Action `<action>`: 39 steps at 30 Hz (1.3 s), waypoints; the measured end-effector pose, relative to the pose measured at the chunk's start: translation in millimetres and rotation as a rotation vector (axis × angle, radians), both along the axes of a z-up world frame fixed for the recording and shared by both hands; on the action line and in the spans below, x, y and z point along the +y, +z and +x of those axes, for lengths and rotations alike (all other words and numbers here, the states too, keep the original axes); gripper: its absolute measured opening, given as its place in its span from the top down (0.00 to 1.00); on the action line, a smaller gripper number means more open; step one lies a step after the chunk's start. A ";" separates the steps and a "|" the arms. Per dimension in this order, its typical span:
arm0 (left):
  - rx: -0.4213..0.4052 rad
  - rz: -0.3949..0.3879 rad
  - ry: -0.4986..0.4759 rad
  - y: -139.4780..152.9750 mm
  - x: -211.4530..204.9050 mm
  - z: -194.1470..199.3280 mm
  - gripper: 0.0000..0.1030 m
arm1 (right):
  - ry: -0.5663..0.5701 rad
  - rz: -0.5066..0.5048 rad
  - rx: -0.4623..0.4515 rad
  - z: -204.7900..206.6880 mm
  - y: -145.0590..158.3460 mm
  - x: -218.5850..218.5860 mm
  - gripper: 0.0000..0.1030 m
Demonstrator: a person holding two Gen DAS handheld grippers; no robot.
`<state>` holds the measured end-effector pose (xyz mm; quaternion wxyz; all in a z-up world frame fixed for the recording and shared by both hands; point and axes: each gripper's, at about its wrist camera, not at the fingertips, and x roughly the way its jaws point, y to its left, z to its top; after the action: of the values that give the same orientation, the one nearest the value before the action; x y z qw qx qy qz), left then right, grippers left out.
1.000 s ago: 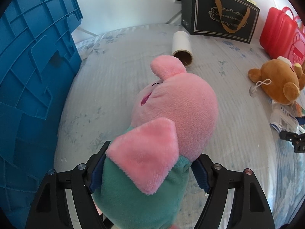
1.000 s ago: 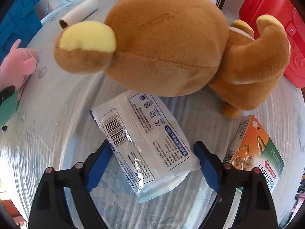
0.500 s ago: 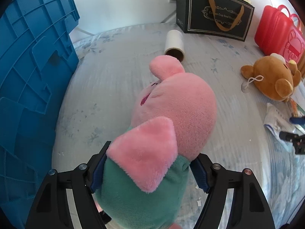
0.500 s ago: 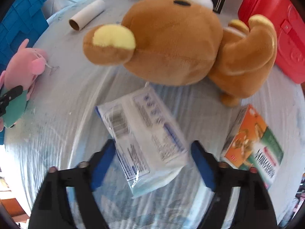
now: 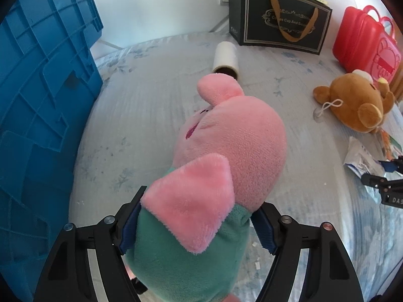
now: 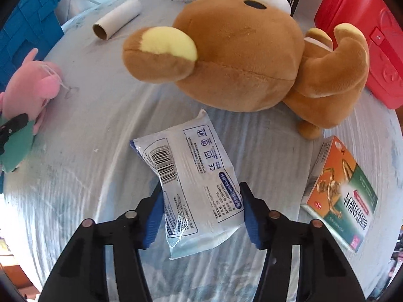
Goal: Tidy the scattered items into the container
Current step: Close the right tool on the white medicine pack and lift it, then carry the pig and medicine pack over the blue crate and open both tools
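My left gripper (image 5: 199, 224) is shut on the green body of a pink plush pig (image 5: 231, 138), whose head points away over the bed. The blue crate (image 5: 37, 100) stands close on the left. In the right wrist view, my right gripper (image 6: 201, 211) points down at a white plastic packet (image 6: 196, 176). Its jaws are closing and both blue pads touch the packet's sides, which are bunched up between them. A brown plush bear (image 6: 239, 58) lies just beyond the packet. The bear (image 5: 352, 103) also shows at the right of the left wrist view.
An orange and green box (image 6: 340, 193) lies right of the packet. A cardboard roll (image 5: 225, 58) rests farther back on the pale bedspread (image 5: 151, 105). A black gift bag (image 5: 279, 17) and a red case (image 5: 365, 40) stand along the far edge.
The right jaws have come in from wide apart onto the packet, which has turned and bunched between the pads. The left gripper keeps its hold on the pig with hardly any shift.
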<state>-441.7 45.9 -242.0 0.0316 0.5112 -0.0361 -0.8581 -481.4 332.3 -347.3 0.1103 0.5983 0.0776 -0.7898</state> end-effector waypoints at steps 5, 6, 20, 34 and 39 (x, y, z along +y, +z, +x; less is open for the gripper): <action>0.034 0.003 -0.010 18.6 3.8 7.9 0.27 | -0.005 -0.021 0.025 8.1 10.3 -2.9 0.47; 0.044 0.003 -0.012 24.0 4.9 9.9 0.27 | -0.001 -0.024 0.035 9.5 14.0 -4.1 0.47; 0.316 -0.020 -0.037 160.1 0.1 55.3 0.27 | 0.067 -0.053 0.304 58.5 162.8 -54.0 0.48; 0.563 -0.081 0.131 312.4 -113.7 135.1 0.28 | 0.276 -0.149 0.598 116.6 347.3 -178.4 0.48; 0.595 -0.149 0.256 335.5 -188.5 166.5 0.28 | 0.370 -0.209 0.625 133.3 382.1 -251.6 0.48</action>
<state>-275.3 -142.6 93.6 0.1859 0.2347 -0.0234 -0.9539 -348.1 80.6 34.9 0.2825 0.2899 0.1332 -0.9046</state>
